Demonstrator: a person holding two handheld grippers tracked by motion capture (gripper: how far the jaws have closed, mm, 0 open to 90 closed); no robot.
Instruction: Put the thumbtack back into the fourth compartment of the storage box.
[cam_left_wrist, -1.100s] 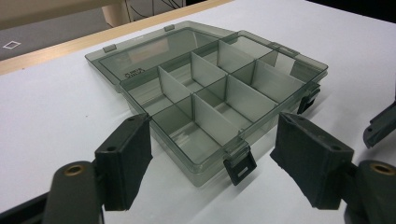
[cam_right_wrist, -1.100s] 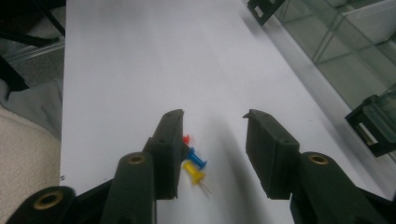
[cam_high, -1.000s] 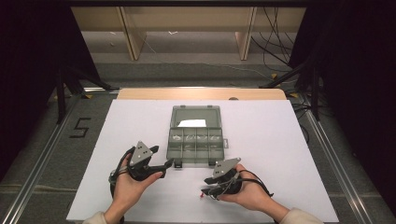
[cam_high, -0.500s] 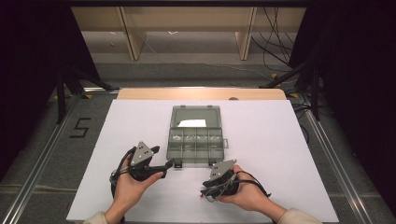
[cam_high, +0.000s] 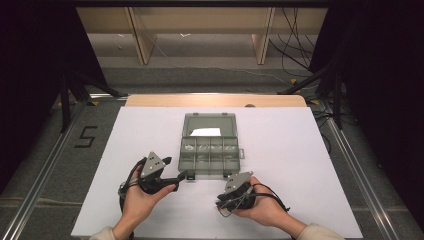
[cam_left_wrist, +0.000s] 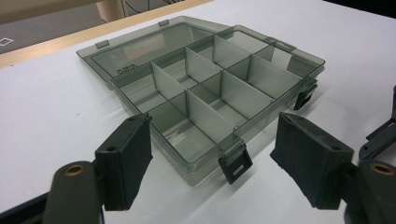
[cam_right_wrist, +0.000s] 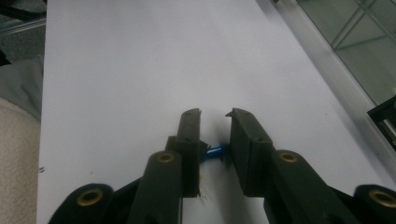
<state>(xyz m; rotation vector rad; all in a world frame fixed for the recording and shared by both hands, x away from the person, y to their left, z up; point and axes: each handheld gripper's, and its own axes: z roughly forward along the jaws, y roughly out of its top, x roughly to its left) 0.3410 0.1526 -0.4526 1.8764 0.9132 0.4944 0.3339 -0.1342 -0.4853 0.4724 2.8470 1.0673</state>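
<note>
High view first: the smoky grey organizer box (cam_high: 209, 150) lies open in the middle of the white counter (cam_high: 310, 165), its lid folded flat away from me with a white slip of paper (cam_high: 206, 132) on it, and everything else I place against that box. My left gripper (cam_high: 159, 175) sits just off the box's near left corner, its tip almost at the corner latch, and in the left gripper view my fingers (cam_left_wrist: 125, 161) stand wide apart with that corner and its black latch (cam_left_wrist: 236, 163) between them, nothing gripped. The divided compartments in that view look bare, though glare on the floor of the tray keeps me from being certain. My right gripper (cam_high: 231, 196) rests on the counter just nearer to me than the box's near right corner, turned toward my left. In the right gripper view its fingers (cam_right_wrist: 189, 140) are drawn close but not together, and a small blue piece (cam_right_wrist: 214, 152) bridges the narrow gap low down between them; it looks pinched there, but I cannot tell what it is. The box's wall runs along the upper right of that view, close beside me. Left and right of the box the counter is broad bare white, and a wide strip runs between the box and the near edge. Beyond the box, a pale wooden strip (cam_high: 215, 100) borders the far edge, with cables (cam_high: 295, 30) on the floor behind it.
</note>
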